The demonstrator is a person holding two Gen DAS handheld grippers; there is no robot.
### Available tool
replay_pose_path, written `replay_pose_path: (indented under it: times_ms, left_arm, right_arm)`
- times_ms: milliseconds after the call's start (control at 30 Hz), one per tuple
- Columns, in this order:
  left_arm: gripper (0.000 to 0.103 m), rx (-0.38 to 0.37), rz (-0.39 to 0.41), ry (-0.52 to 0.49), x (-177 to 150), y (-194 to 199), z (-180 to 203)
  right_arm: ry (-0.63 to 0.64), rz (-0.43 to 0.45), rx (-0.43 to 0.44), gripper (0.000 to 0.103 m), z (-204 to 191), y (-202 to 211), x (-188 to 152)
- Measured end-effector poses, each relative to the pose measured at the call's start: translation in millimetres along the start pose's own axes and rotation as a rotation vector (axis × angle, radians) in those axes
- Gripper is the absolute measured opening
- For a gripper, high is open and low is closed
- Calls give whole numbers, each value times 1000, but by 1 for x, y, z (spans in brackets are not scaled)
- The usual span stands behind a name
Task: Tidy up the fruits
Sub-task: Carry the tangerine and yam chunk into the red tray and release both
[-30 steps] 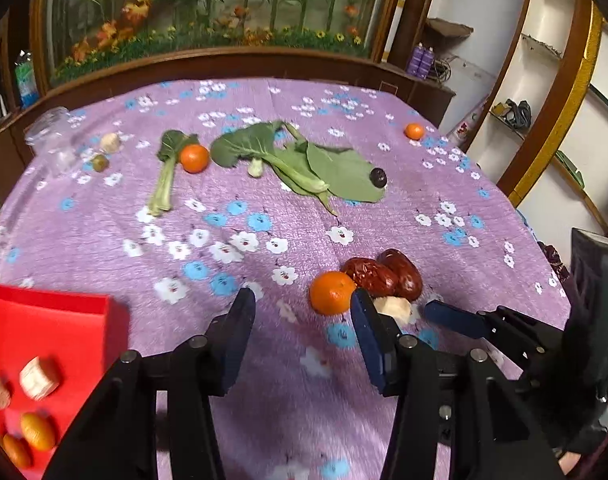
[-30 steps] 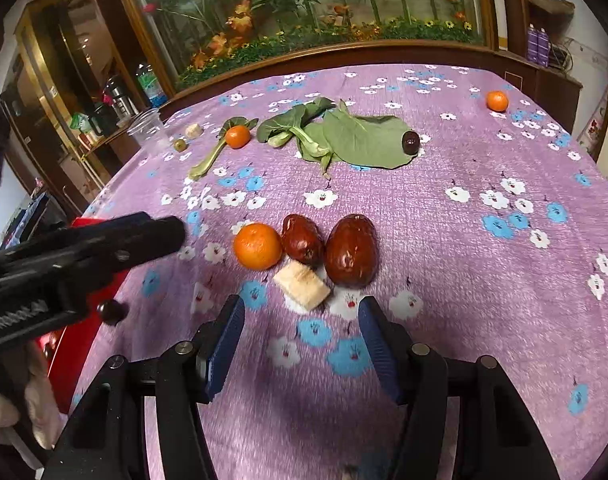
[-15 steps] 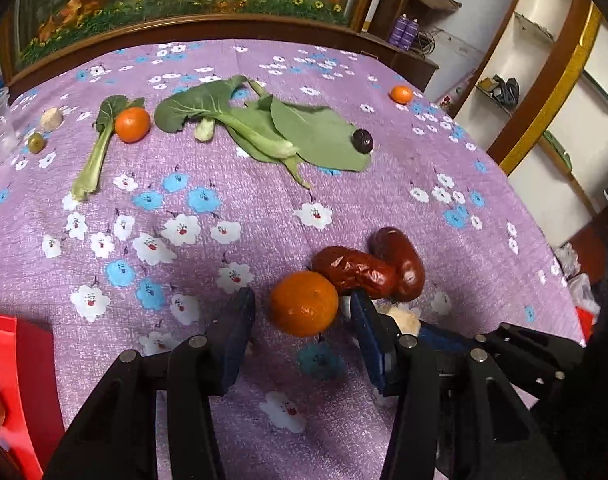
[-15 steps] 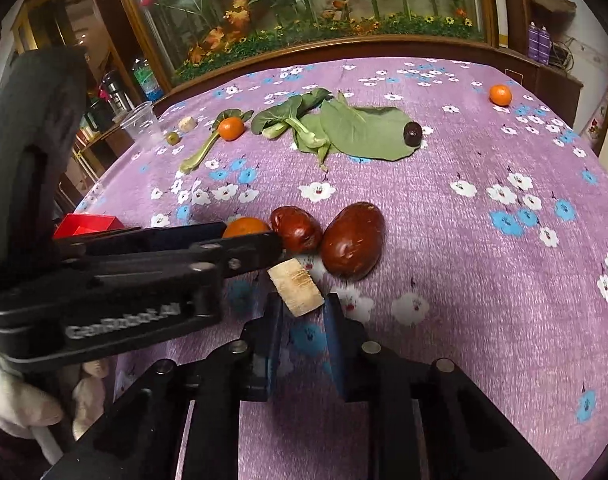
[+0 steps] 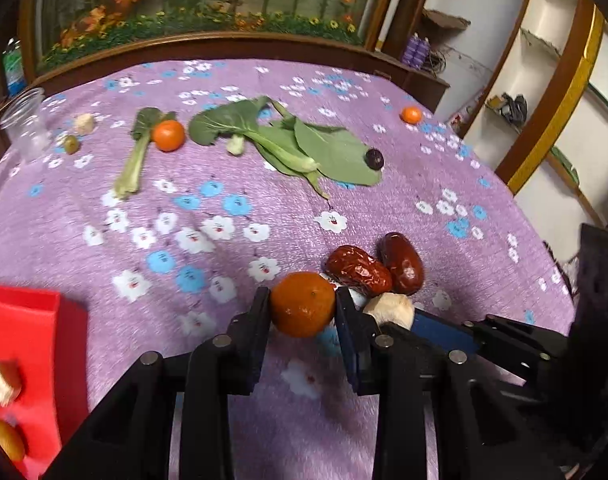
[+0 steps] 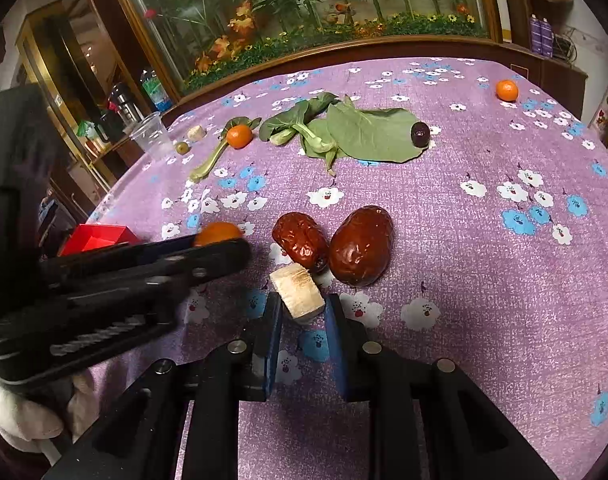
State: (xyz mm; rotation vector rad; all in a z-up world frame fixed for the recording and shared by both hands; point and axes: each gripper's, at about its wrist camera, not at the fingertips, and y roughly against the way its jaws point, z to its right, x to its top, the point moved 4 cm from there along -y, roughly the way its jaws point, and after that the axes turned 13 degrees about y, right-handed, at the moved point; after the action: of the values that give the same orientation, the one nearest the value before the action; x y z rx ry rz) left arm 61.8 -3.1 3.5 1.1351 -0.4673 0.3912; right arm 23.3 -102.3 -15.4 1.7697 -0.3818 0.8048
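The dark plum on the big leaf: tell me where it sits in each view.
Left wrist view: the dark plum sits above centre, right of middle, on the right tip of the big leaf.
Right wrist view: upper middle, right of centre, on the same leaf tip.
Shared landmark: the far orange, beyond it to the right.

Noted from my left tool | leafy greens point(image 5: 304, 148) at 12 o'clock | clear plastic cup point(image 5: 25, 128) at 10 o'clock | purple floral tablecloth point(image 5: 183, 240) beneath | shelving point(image 5: 544, 120) at 2 o'clock
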Motion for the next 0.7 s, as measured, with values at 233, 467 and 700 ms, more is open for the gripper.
replay_pose_path:
  times_ms: [233, 467, 700]
  left_arm:
    - [30, 15, 76, 24, -16, 50, -11]
    - [31, 71, 199, 76, -40, 117, -38]
    - [31, 206, 306, 232, -60, 181, -121]
  right_arm:
    - [28, 26, 26, 22, -19, 22, -1]
    - [71, 60, 58, 22, -51, 57, 0]
    - [138, 83, 133, 23, -108, 72, 13]
